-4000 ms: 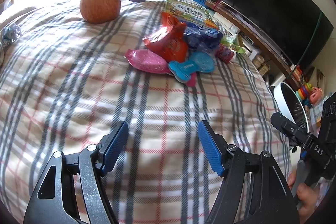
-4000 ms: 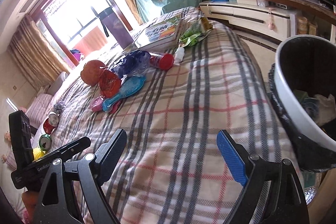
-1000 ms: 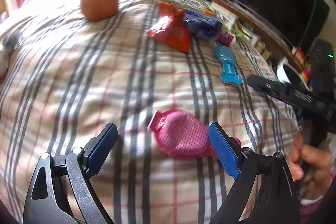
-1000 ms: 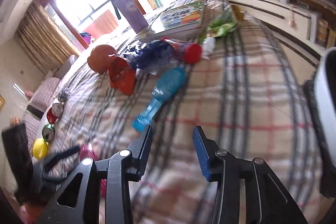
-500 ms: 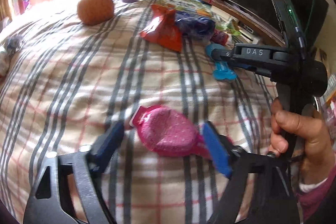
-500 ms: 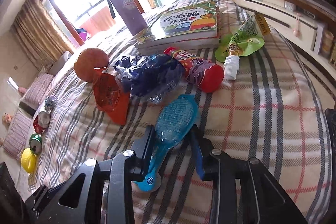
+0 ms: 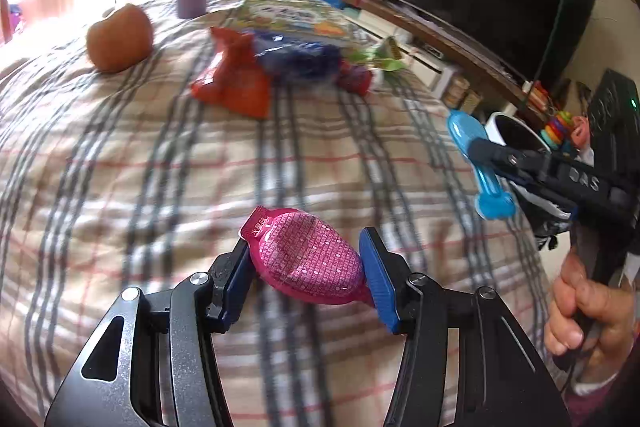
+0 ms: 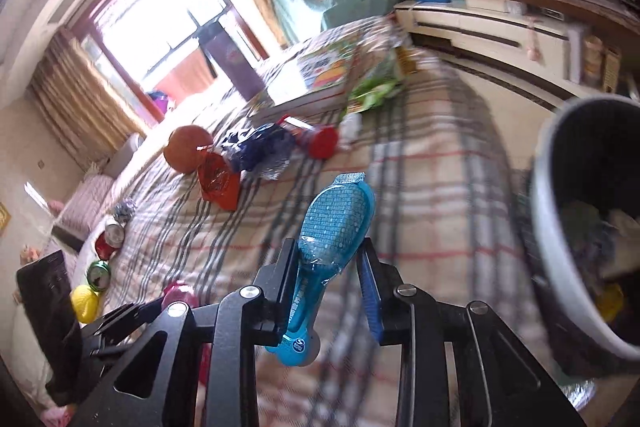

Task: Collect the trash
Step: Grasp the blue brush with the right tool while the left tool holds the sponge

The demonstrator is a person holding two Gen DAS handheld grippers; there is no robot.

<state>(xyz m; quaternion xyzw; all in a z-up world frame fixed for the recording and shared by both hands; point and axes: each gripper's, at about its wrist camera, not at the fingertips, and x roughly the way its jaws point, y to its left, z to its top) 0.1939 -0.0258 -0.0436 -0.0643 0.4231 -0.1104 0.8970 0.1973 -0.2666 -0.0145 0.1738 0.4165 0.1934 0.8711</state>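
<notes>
The left tool [image 7: 306, 269] is closing on a pink oval dotted plastic wrapper [image 7: 308, 259], both blue pads touching its sides just above the plaid bedspread [image 7: 120, 187]. The right tool [image 8: 330, 279], also closing, grips a blue paddle-shaped plastic package [image 8: 334, 231] by its narrow neck, lifted clear of the bed. Right of it stands a white-rimmed trash bin with a black liner [image 8: 560, 239]. Ahead lie a red foil wrapper [image 7: 236, 87], a crumpled blue bag [image 7: 300, 61] and an apple [image 7: 120, 39].
</notes>
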